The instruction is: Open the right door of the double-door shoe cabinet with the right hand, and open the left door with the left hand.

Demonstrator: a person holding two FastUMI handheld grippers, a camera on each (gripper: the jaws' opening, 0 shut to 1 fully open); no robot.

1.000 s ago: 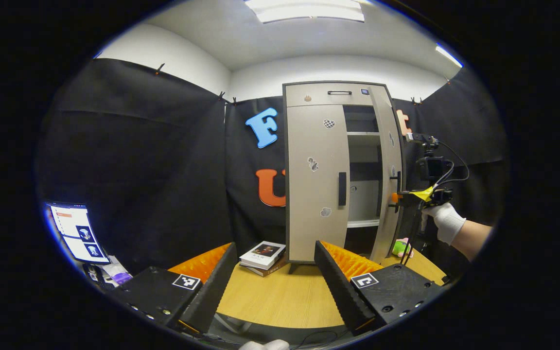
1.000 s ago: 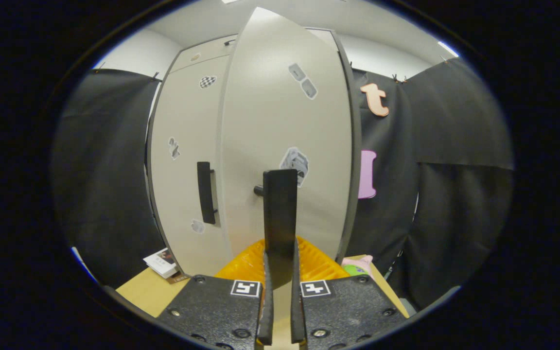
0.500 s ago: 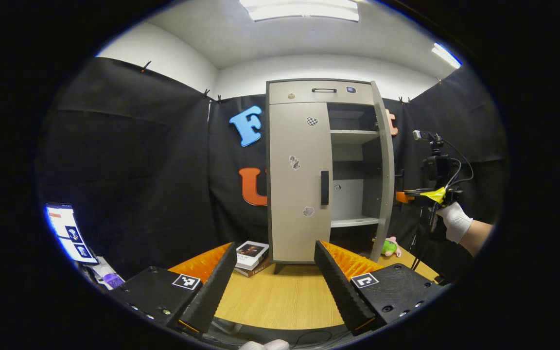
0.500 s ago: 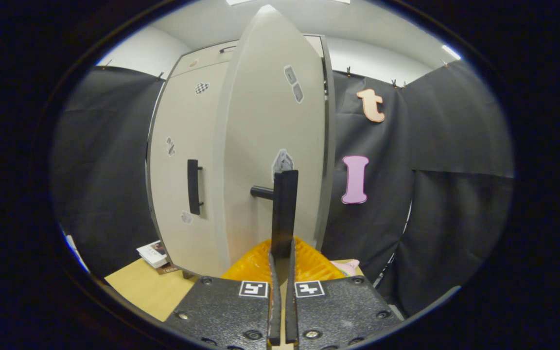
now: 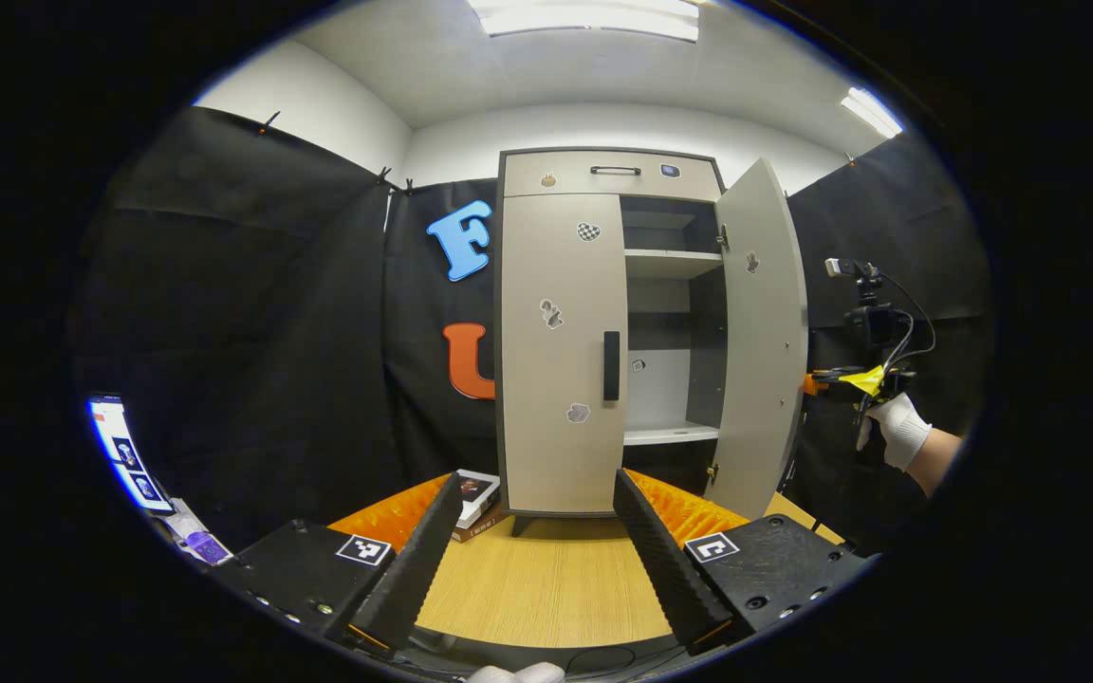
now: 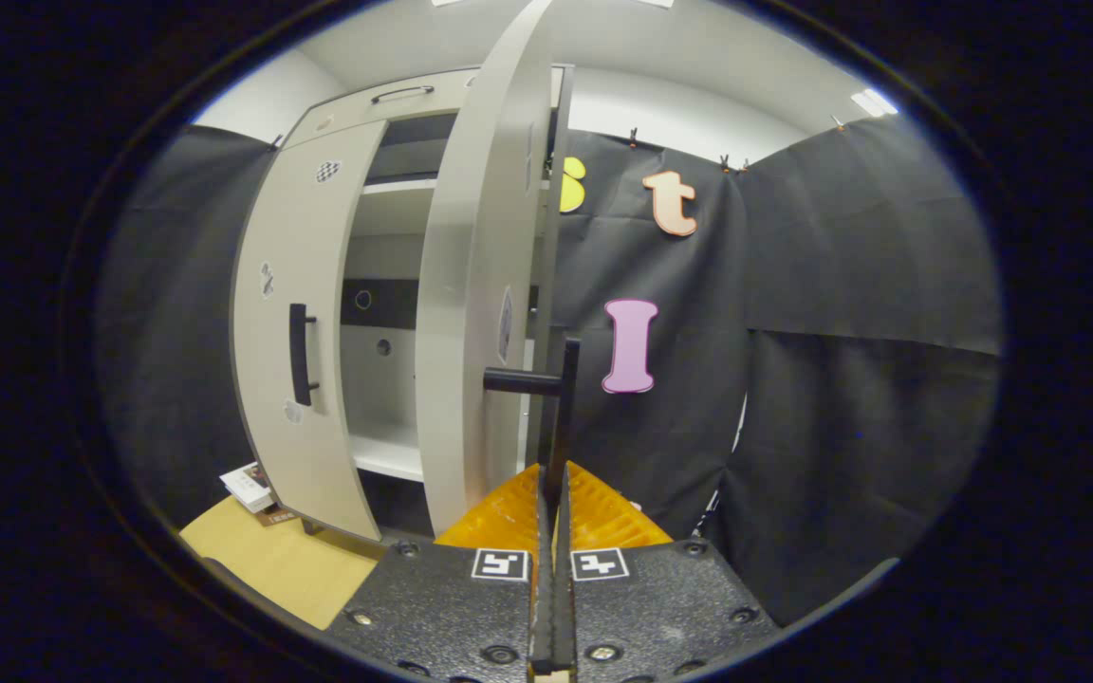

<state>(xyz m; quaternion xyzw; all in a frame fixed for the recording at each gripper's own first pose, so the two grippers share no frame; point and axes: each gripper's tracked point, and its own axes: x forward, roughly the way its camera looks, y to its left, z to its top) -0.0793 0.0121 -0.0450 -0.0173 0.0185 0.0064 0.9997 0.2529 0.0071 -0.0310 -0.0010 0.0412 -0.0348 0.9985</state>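
Observation:
The grey shoe cabinet [image 5: 603,173] stands on the table. Its left door [image 5: 556,351] is closed, with the black handle [image 5: 611,365] untouched. Its right door [image 5: 763,341] stands swung wide open, showing bare shelves [image 5: 670,434]. In the right gripper view that door [image 6: 475,285] is nearly edge-on, and my right gripper [image 6: 551,484] is shut on its black handle [image 6: 561,398]. In the left gripper view the right gripper [image 5: 826,382] sits beside the open door, held by a gloved hand [image 5: 898,436]. My left gripper [image 5: 537,560] is open, well short of the left door, with nothing between its fingers.
The cabinet rests on a wooden table [image 5: 546,588]. A short stack of books [image 5: 475,493] lies at the foot of the left door. A lit tablet screen [image 5: 124,455] stands at the far left. Black cloth walls close in the booth.
The right door has swung from partly open to wide open, with the right gripper moving right while holding its handle. The left gripper stayed open and has turned a little to the right.

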